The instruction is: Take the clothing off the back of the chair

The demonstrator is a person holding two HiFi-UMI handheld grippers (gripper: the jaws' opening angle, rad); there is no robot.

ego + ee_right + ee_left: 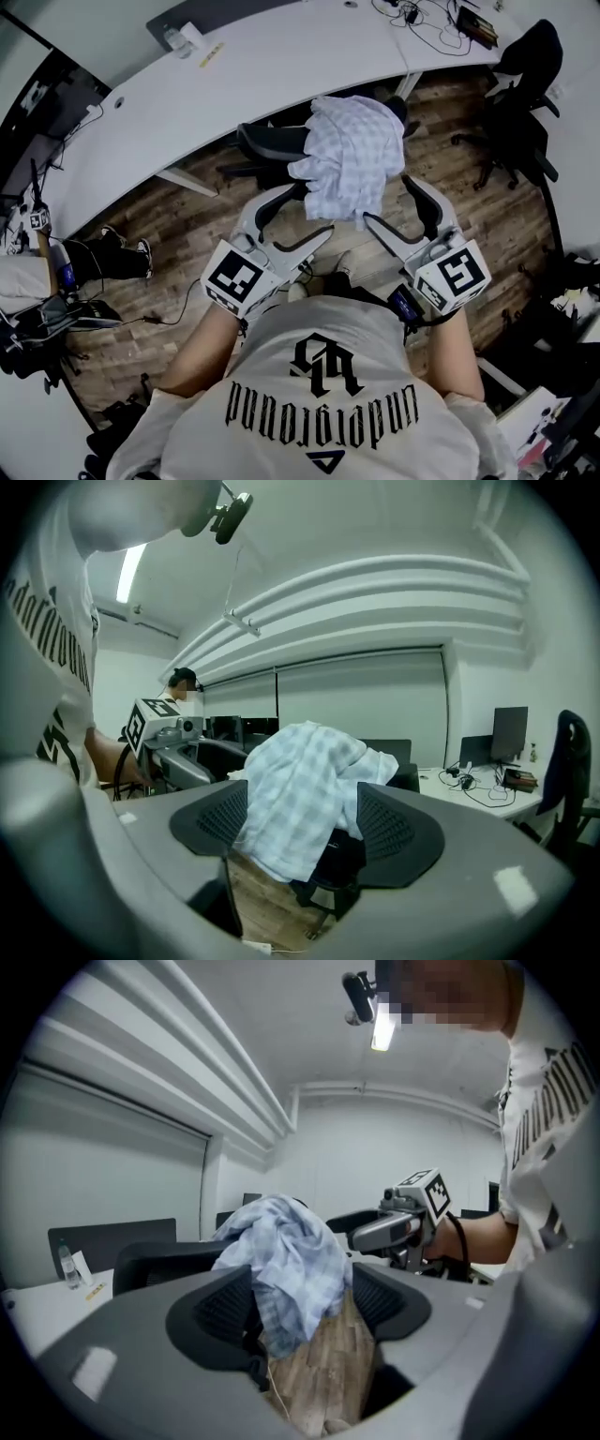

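- Wood-plank flooring [187,216] covers the room, and a long white desk [234,75] curves across the far side.
- The clothing [349,159] is a pale blue-and-white checked garment, crumpled and creased. It is draped over the back of a black chair [272,141] that stands against the desk edge.
- Its lower hem hangs down the near side of the chair back, ending between the two grippers.
- The left gripper [316,207] has its jaws spread wide. In the left gripper view the clothing [286,1260] shows in the gap between the pads, with nothing clamped (contact with the left pad cannot be confirmed).
- The right gripper [385,198] also has its jaws spread wide. In the right gripper view the clothing [305,799] fills the gap between the pads, but they do not press on it.
- Both grippers point at the garment from the near side, one on each flank of the hem.
- A second black chair [525,103] stands well apart at the far right.
- Cables [441,28] lie on the desk at the far end, and a small bottle [173,39] stands near its far edge.
- A monitor [509,733] stands on the desk to the right.
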